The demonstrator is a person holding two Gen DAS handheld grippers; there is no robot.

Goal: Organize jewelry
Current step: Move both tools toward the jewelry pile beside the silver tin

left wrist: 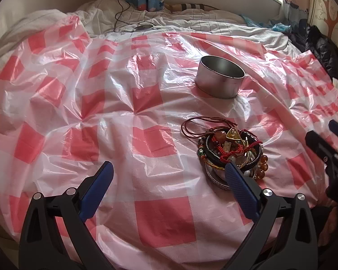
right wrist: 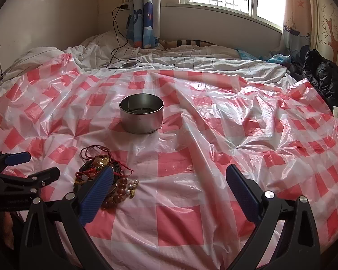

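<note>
I hold my left tongs [left wrist: 169, 171] wide open, with nothing between the fingers. My right tongs [right wrist: 169, 175] are wide open and empty too. The pile of jewelry [left wrist: 231, 153] lies on the pink checked plastic sheet [left wrist: 78, 112], near me, between the two tongs. The metal tin [left wrist: 220, 76] stands farther away, behind the pile.

Left gripper [left wrist: 169, 171], right gripper [right wrist: 169, 173]: jaws wide, angled down.

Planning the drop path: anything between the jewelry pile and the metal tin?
Nothing: only bare checkered plastic sheet separates jewelry pile from metal tin, clearest in the right wrist view.
</note>
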